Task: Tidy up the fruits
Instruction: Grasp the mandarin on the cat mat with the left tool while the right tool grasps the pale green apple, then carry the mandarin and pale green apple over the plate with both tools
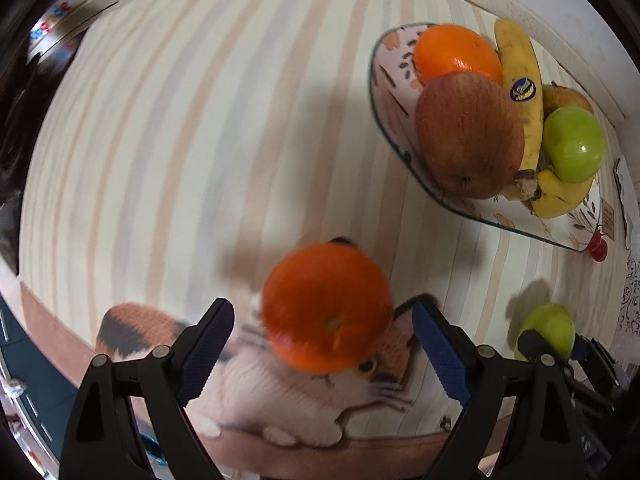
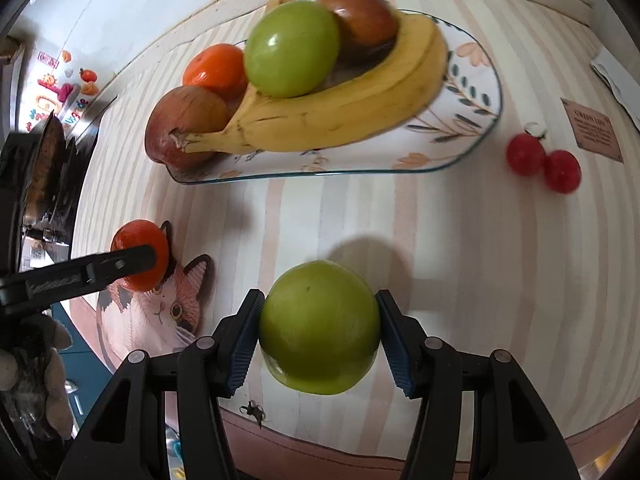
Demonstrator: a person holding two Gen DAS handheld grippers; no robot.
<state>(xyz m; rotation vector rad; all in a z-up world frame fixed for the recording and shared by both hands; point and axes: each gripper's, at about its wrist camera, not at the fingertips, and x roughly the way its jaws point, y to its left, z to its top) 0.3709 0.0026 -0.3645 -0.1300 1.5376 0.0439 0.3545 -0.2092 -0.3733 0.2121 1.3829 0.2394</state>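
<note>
In the left wrist view an orange (image 1: 328,308) lies on the striped tablecloth, over a printed cat. My left gripper (image 1: 324,302) stands open around it, with a gap showing at each blue pad. In the right wrist view my right gripper (image 2: 320,296) is shut on a green apple (image 2: 320,328), both pads pressing its sides just above the cloth. One of the left gripper's fingers (image 2: 120,266) crosses in front of the same orange (image 2: 140,248). The held green apple (image 1: 552,324) also shows at the lower right of the left wrist view.
A flowered plate (image 2: 472,80), rim (image 1: 384,92), holds an orange, two red apples, a green apple and bananas. Two small red fruits (image 2: 544,160) and a brown card (image 2: 596,132) lie to its right. The table's edge runs close behind both grippers.
</note>
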